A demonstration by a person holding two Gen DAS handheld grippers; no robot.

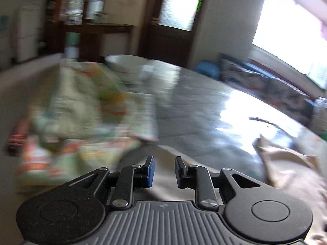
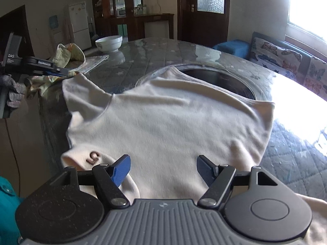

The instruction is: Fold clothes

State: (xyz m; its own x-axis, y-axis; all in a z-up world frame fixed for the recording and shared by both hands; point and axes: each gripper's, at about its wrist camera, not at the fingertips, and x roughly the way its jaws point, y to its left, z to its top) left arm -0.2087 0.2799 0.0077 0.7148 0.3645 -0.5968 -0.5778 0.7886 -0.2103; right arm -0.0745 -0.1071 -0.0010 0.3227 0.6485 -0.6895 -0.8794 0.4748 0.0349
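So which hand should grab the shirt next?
Probably right: the right tool hangs open over the cream shirt near its hem. The left tool sits at the sleeve's tip, barely open.

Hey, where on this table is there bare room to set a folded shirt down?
Free: the quilted table stretch between the white bowl and the round hole, and the sunlit strip right of the cream shirt. Crowded: the far left corner, where the floral cloth pile sits beside the left gripper.

"DAS" on left tongs (image 2: pixel 61 72)
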